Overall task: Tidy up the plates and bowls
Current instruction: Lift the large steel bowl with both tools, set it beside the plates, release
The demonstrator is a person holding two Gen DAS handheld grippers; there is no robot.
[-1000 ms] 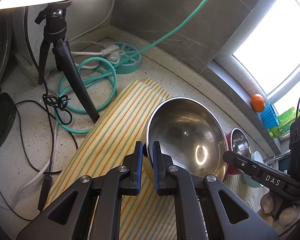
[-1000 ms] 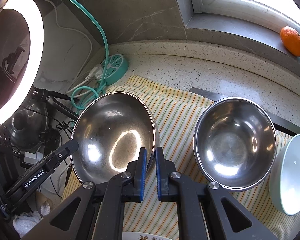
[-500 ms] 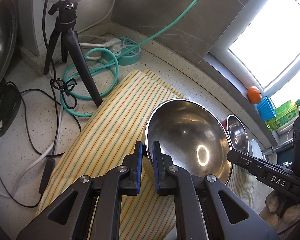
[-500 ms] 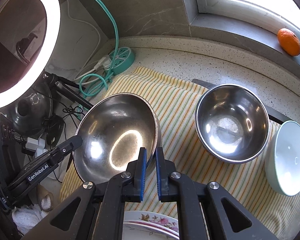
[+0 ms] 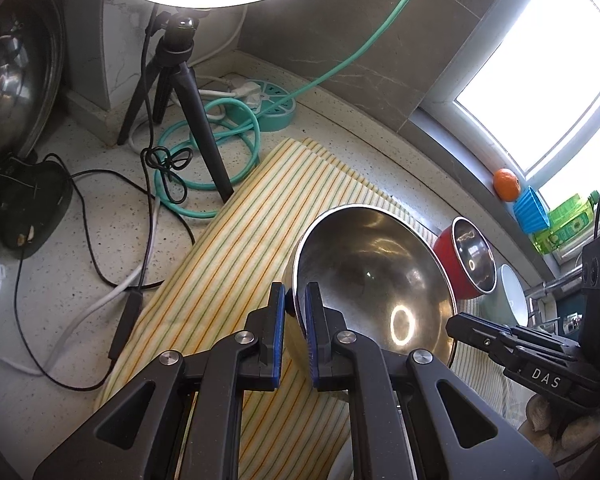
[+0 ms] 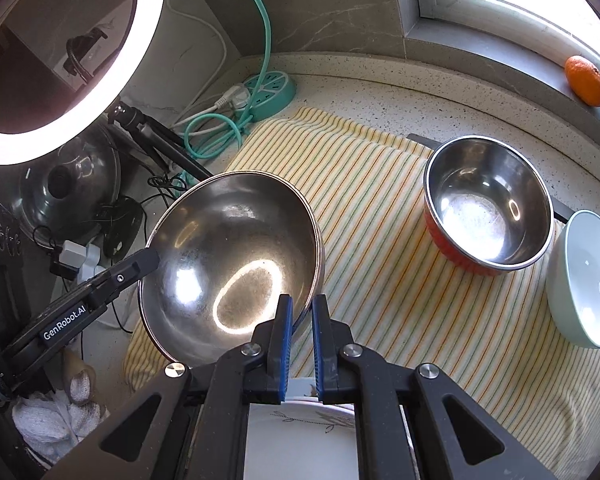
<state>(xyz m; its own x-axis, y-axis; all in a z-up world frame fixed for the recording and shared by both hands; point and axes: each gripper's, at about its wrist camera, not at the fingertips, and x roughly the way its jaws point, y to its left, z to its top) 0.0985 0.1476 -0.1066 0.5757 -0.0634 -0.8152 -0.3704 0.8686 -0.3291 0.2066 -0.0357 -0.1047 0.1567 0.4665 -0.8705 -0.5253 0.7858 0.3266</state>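
Both grippers hold the big steel bowl [image 6: 232, 256] by its rim, one on each side. The left gripper [image 5: 296, 320] has its jaws clenched on the near left edge of the rim, low in the middle of the left view. The right gripper [image 6: 300, 326] has its jaws clenched on the near right edge, low in the middle of the right view.

The bowl has been lifted and carried a little since a second ago. In the right view the striped cloth [image 6: 380, 240] now shows much more, and the red bowl [image 6: 486, 208] and the pale green bowl [image 6: 584, 280] have slid toward the right side of the frame and look smaller. A white plate [image 6: 300, 436] with a leaf pattern has come into sight at the bottom of that view, under the gripper. In the left view the tripod [image 5: 184, 92] and the green cable [image 5: 204, 160] sit lower in the frame than before.

So the big bowl is up off the cloth, tilted a bit, and on its way somewhere. I think it is being moved toward the person, maybe close to the plate. The bowl is wide and shiny, so it could slip if one side lets go first. The red bowl and the pale green bowl sit on the cloth, touching or almost touching each other.
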